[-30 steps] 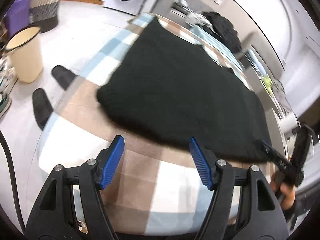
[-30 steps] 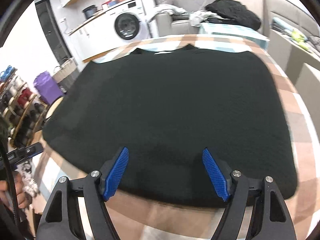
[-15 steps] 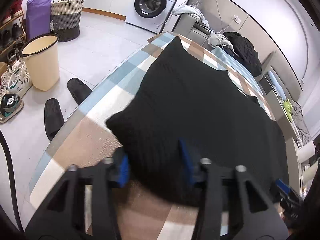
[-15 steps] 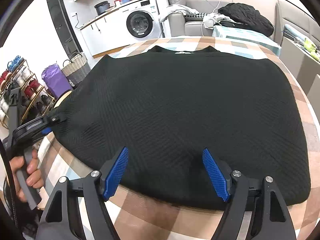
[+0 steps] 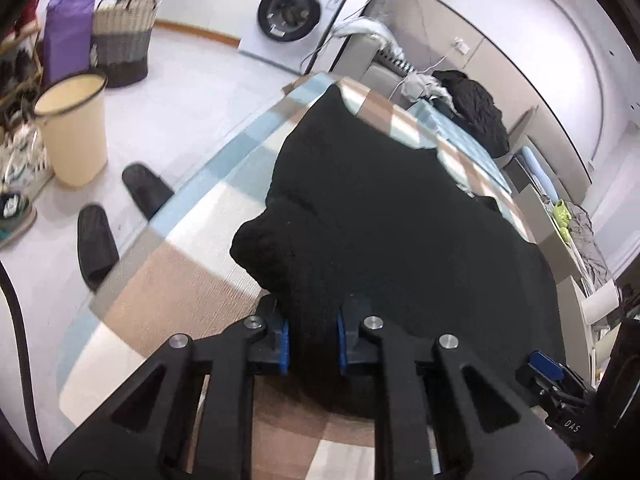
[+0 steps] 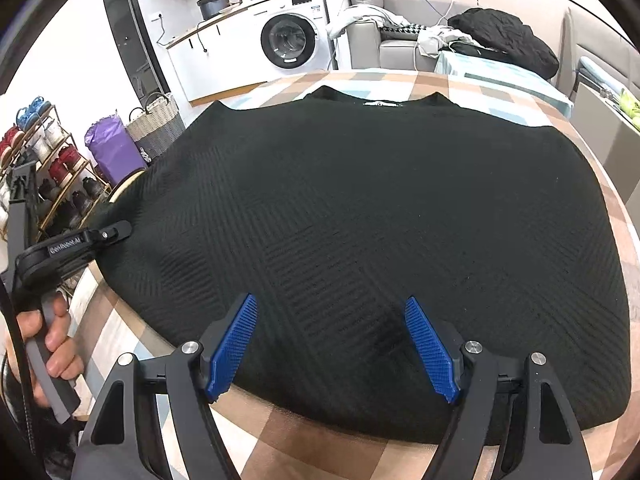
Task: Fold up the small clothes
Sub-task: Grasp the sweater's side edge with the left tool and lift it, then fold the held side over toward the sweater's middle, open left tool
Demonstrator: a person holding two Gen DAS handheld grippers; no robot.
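Landmark: black knit sweater (image 6: 360,216), spread flat on the checked tablecloth (image 5: 180,280), neckline at its far edge.

1. Right gripper (image 6: 332,344): at the sweater's near hem, jaws spread wide, nothing clasped; blue pads (image 6: 230,348) hover over the hem, contact with the knit cannot be told.
2. Left gripper (image 5: 312,338): at the sweater's near left corner. Jaws have just been closing and now pinch a bunched fold of the knit between the blue pads; the corner stands humped above the cloth.
3. Hand (image 6: 52,344): left of the sweater, wrapped round the left gripper's handle.
4. Black slippers (image 5: 116,216), one pair: on the floor left of the sweater, below the table edge.
5. Cream bucket (image 5: 74,128): on the floor farther left.
6. Woven basket (image 5: 122,48) and purple bag (image 5: 66,36): beyond the bucket.
7. Shoe rack (image 6: 44,168): left of the sweater, against the wall.
8. Washing machine (image 6: 292,36): beyond the sweater's far left corner.
9. Dark heaped garment (image 6: 504,36): beyond the sweater's far right, on a sofa.
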